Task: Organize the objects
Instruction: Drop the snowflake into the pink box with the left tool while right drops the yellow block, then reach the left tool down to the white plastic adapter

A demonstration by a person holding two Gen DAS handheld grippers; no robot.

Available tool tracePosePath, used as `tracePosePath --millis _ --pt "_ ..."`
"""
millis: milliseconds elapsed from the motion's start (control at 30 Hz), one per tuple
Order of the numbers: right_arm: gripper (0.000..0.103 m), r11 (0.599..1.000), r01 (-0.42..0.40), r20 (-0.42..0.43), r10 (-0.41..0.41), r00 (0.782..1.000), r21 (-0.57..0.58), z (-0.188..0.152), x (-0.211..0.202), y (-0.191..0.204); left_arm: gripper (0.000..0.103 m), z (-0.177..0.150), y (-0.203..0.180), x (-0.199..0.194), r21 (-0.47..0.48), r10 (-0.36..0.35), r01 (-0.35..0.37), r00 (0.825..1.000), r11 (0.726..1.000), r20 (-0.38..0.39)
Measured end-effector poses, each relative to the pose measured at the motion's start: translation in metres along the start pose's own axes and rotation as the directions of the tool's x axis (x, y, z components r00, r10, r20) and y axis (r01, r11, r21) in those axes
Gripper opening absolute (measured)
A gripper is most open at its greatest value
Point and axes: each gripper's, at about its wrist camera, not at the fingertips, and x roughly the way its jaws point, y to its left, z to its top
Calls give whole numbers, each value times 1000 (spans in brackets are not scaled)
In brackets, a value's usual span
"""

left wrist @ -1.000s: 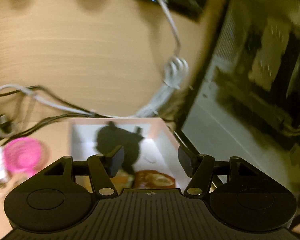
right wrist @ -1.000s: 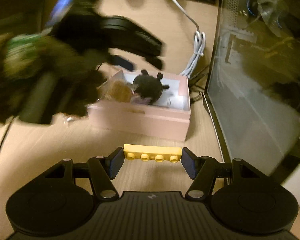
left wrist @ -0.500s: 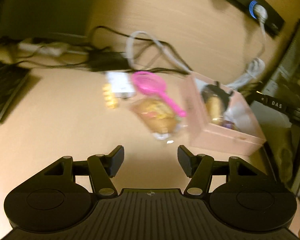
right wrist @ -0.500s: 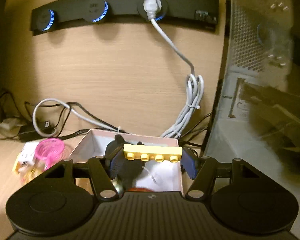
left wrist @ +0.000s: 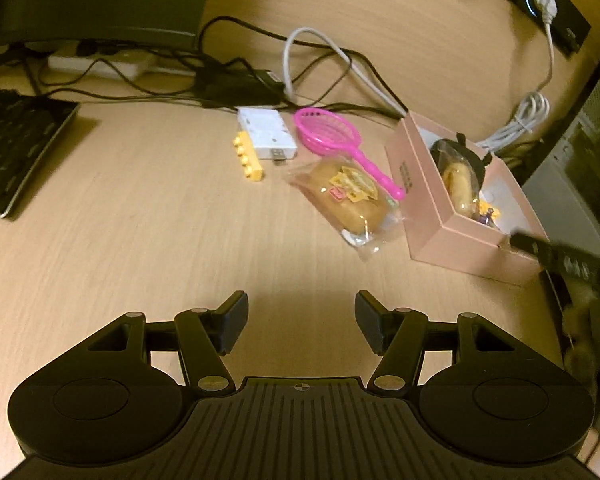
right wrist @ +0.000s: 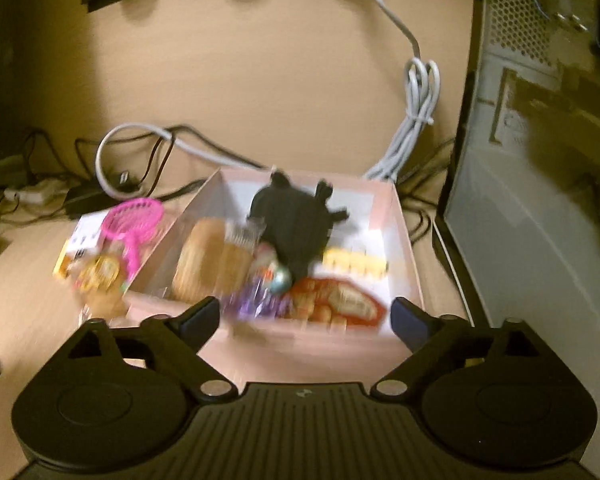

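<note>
Inside pink box (right wrist: 404, 236): yellow brick (right wrist: 356, 263), black toy (right wrist: 296, 220), right jaws opening, left jaws apart, empty.

Ahead of the left gripper (left wrist: 301, 322) lies bare wooden surface (left wrist: 140, 240), open up to the wrapped bun (left wrist: 346, 196). Beyond it the pink toy racket (left wrist: 332, 136), white USB hub (left wrist: 266, 132) and yellow brick (left wrist: 248, 160) crowd together, backed by tangled cables (left wrist: 240, 80). A keyboard (left wrist: 12, 148) bounds the left. The pink box (right wrist: 404, 240) is packed, with only white floor near its right wall showing. A computer case (right wrist: 540, 200) walls off the right side closely.
</note>
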Motion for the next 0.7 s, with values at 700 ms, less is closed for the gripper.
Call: tracePosePath --millis 700 --pt "103 976 96 -108 -119 987 -197 -74 -62 45 64 52 25 48 -16 -13 14 998 1000 60"
